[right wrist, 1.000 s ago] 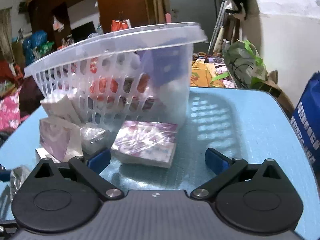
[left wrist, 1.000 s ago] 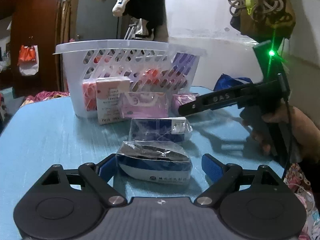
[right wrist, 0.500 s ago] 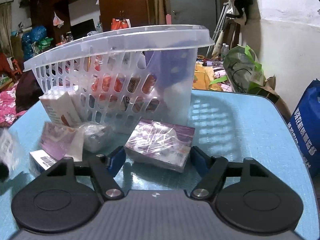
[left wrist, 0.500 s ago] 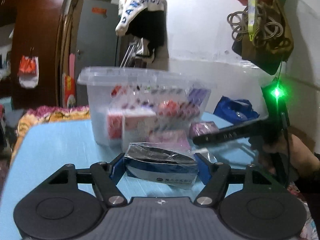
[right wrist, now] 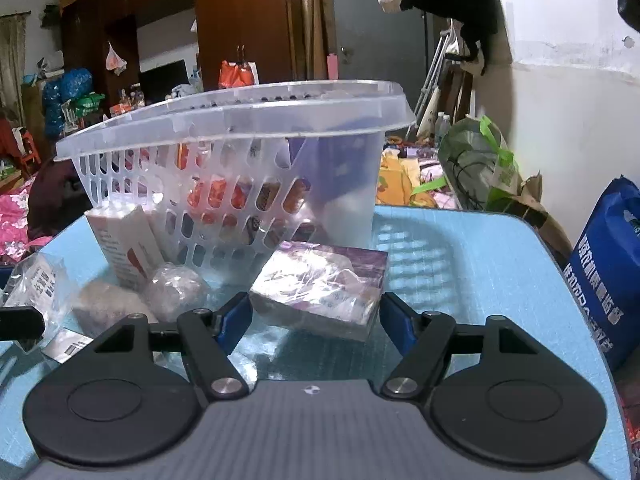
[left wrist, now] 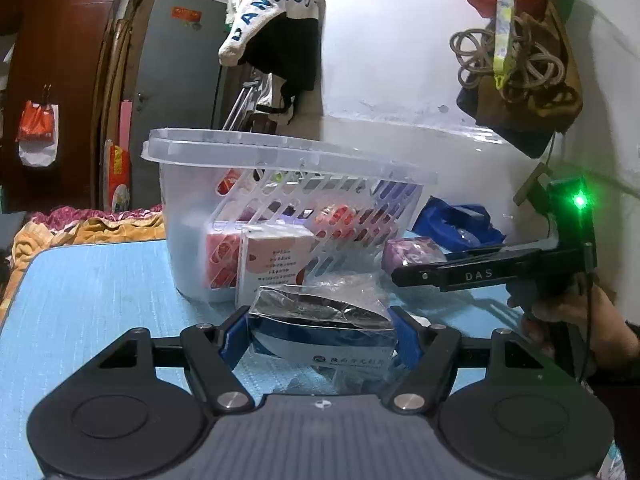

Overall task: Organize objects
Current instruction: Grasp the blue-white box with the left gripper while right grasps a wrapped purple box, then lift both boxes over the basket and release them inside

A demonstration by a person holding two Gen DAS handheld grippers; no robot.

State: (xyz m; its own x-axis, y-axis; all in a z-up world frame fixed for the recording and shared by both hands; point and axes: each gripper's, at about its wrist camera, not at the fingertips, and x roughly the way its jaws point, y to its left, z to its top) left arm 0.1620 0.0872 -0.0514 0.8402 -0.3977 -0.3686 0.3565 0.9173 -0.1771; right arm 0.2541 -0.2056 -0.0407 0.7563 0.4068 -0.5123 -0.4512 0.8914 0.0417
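A blue-and-white wrapped tissue pack [left wrist: 320,344] sits between the blue pads of my left gripper [left wrist: 320,332], which is shut on it just above the blue table [left wrist: 80,280]. My right gripper [right wrist: 315,316] is shut on a purple wrapped pack [right wrist: 324,284], its pads pressing both ends low over the tabletop. Right behind both packs stands the clear plastic basket [left wrist: 280,152], with red, pink and purple packets showing through its slotted wall [right wrist: 240,120]. In the left wrist view the right tool's black arm [left wrist: 492,274] reaches in from the right, held by a person's hand [left wrist: 580,312].
A pink-and-white box [right wrist: 124,248] leans on the basket's front. A crumpled clear-wrapped bundle [right wrist: 176,288] and a loose wrapped pack [right wrist: 36,280] lie at the left. A blue bag [right wrist: 608,272] stands at the table's right edge by the white wall.
Both grippers closed on their packs, the left on the blue-and-white one, the right on the purple one. The left carried its pack toward the basket and slightly up. The right stayed put.
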